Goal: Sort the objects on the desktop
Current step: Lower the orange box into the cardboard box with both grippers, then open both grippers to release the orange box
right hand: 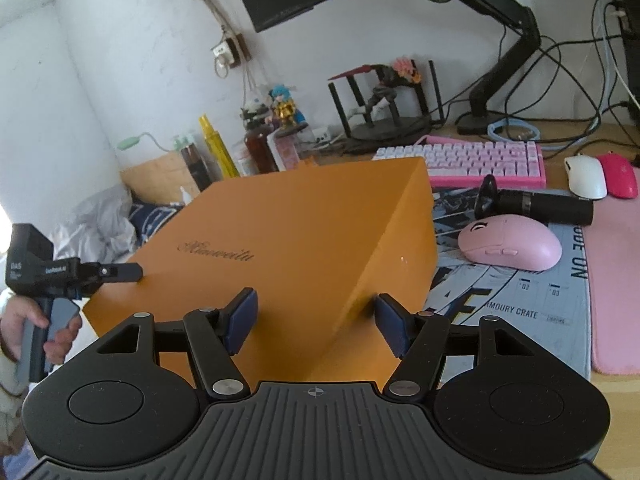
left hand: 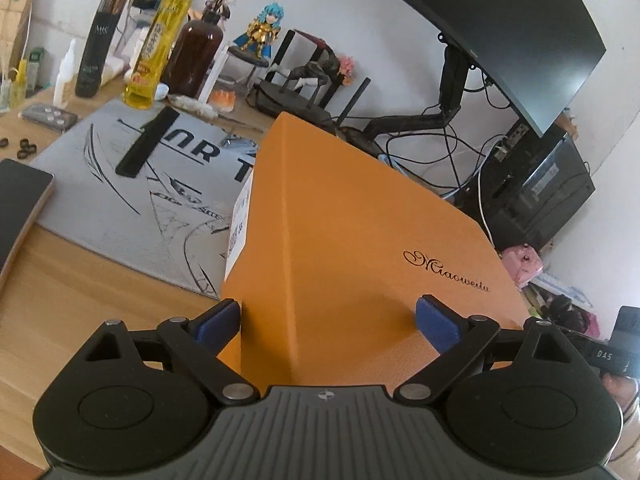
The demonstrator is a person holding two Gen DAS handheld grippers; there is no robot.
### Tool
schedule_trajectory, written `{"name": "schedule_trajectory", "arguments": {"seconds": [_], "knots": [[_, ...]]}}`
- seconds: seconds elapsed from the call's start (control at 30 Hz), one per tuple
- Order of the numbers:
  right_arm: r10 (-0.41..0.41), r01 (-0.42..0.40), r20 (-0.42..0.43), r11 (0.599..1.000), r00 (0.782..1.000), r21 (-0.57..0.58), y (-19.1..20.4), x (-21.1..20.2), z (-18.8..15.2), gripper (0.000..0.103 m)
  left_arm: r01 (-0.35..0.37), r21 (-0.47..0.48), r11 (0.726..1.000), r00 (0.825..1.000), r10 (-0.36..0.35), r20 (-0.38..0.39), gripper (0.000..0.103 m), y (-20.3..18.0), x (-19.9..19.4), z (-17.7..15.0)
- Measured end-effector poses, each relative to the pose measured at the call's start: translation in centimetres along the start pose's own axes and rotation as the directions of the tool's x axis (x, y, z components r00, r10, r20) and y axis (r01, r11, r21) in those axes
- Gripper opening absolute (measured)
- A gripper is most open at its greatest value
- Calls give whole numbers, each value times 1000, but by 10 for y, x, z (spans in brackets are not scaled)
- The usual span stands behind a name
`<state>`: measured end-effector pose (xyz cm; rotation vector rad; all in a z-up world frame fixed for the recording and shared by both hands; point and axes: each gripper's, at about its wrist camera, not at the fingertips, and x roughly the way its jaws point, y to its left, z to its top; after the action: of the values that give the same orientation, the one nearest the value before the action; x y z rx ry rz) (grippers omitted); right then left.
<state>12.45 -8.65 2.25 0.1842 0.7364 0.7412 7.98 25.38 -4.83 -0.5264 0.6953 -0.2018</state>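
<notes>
A large orange box (left hand: pixel 340 216) with dark script lettering on its lid fills the middle of both views and lies over the grey desk mat (left hand: pixel 132 184). My left gripper (left hand: pixel 328 324) straddles one near corner, blue pads pressed on the faces either side of the edge. My right gripper (right hand: pixel 316 324) clamps another corner of the orange box (right hand: pixel 288 236) the same way. In the right wrist view the left gripper (right hand: pixel 120 272) reaches the box's left edge, held by a hand (right hand: pixel 40 328).
Behind the box stand bottles (left hand: pixel 160 40), figurines (left hand: pixel 260 28), a router (left hand: pixel 296 100), a monitor arm (left hand: pixel 416 120). A black comb (left hand: pixel 146 142) and a phone (left hand: pixel 20 208) lie left. Right of the box are a pink mouse (right hand: pixel 510 246), black cylinder (right hand: pixel 540 204), pink keyboard (right hand: pixel 472 160).
</notes>
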Motion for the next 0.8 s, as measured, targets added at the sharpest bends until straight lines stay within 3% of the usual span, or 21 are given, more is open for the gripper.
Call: {"name": "schedule_trajectory", "arguments": {"seconds": [0.17, 0.27, 0.33, 0.5, 0.73, 0.8], "knots": [[-43, 43, 26, 999, 999, -27, 7, -5, -1, 69, -48, 52, 998, 998, 46, 41, 94, -10, -4, -3], [-79, 81, 53, 996, 995, -42, 13, -11, -2, 77, -86, 88, 992, 994, 79, 78, 94, -17, -6, -5], [-103, 107, 70, 993, 992, -52, 16, -15, -2, 80, -114, 106, 988, 989, 103, 105, 103, -21, -7, -7], [-161, 170, 116, 983, 980, -74, 25, -25, -3, 84, -132, 82, 988, 984, 121, 132, 102, -28, -11, -8], [-239, 259, 182, 961, 954, -98, 37, -40, -5, 91, -114, 91, 989, 968, 89, 235, 103, -48, -36, -9], [-256, 282, 219, 955, 942, -96, 39, -50, -8, 102, -94, 70, 993, 957, 70, 280, 103, -55, -42, -10]]}}
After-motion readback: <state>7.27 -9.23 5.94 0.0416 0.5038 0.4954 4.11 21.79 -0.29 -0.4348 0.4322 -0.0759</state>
